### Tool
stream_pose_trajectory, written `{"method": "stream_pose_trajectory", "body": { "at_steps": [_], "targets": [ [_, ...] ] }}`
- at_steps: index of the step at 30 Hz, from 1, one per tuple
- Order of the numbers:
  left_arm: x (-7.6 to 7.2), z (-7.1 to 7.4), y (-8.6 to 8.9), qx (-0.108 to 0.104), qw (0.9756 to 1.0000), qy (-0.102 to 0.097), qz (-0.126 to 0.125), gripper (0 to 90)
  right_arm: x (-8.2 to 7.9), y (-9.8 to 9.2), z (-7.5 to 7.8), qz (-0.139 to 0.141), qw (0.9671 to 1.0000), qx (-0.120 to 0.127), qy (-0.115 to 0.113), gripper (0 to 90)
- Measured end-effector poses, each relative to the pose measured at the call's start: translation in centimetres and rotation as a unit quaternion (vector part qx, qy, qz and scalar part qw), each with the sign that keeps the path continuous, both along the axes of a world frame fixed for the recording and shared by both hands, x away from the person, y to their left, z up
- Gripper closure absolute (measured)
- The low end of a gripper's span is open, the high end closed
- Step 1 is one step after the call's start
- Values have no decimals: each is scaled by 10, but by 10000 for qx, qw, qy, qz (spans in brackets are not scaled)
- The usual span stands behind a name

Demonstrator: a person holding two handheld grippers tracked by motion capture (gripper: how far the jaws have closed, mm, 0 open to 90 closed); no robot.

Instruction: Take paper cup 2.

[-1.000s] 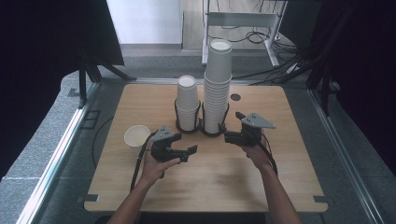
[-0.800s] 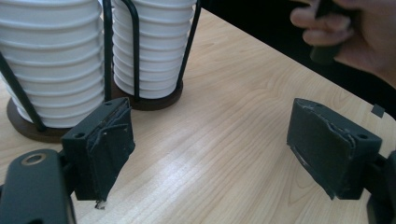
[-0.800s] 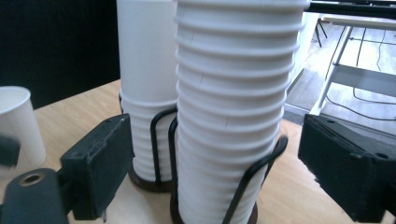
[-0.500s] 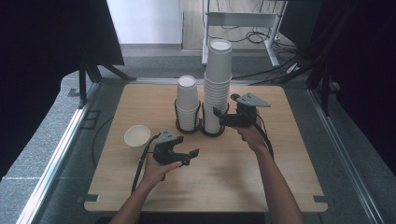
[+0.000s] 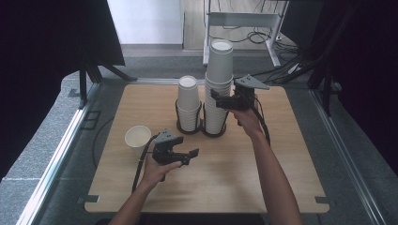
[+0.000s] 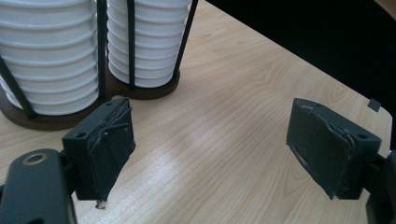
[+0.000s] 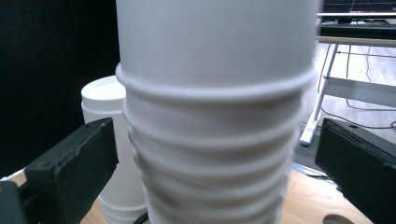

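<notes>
Two stacks of upside-down white paper cups stand in dark wire holders mid-table: a tall stack (image 5: 218, 79) and a shorter stack (image 5: 188, 102). My right gripper (image 5: 220, 100) is raised at the tall stack's right side, open, its jaws spread on either side of the tall stack (image 7: 212, 116) close in front; the shorter stack (image 7: 107, 140) stands behind it. A single cup (image 5: 137, 139) stands upright at the table's left. My left gripper (image 5: 190, 157) hovers low over the wood, open and holding nothing. The holders' bases (image 6: 88, 100) lie just beyond its left jaw.
The wooden table (image 5: 281, 154) has bare boards in front and to the right. A white metal frame (image 5: 244, 21) with cables stands behind the table. Black curtains hang on both sides, and a grey rail (image 5: 56, 154) runs along the left.
My right gripper has risen from table level beside the holder to the upper part of the tall stack. My left gripper has drifted slightly toward the person and stayed open.
</notes>
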State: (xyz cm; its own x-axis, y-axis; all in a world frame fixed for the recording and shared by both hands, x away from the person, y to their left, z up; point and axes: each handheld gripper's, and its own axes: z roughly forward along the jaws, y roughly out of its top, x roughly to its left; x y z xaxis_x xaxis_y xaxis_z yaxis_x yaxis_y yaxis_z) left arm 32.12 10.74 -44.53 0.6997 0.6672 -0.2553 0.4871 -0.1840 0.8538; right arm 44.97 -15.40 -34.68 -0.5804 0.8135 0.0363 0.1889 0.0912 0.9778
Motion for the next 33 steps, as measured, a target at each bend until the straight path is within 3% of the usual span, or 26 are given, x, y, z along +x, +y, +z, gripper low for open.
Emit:
{"method": "stream_pose_trajectory", "body": {
  "at_steps": [6,15,25,33],
  "targets": [
    [-1,1,0,-28,10000,25,-19,153,11,12,6,-2,10000,-32,17,0],
    [-1,2,2,-43,9999,-22,88,160,19,12,3,33,9998,156,103,26],
    [-7,16,5,-283,9989,-300,219,163,16,12,0,74,9998,165,13,32],
    [1,36,0,-289,9979,-526,250,156,15,12,0,124,9998,156,-23,33]
  ]
}}
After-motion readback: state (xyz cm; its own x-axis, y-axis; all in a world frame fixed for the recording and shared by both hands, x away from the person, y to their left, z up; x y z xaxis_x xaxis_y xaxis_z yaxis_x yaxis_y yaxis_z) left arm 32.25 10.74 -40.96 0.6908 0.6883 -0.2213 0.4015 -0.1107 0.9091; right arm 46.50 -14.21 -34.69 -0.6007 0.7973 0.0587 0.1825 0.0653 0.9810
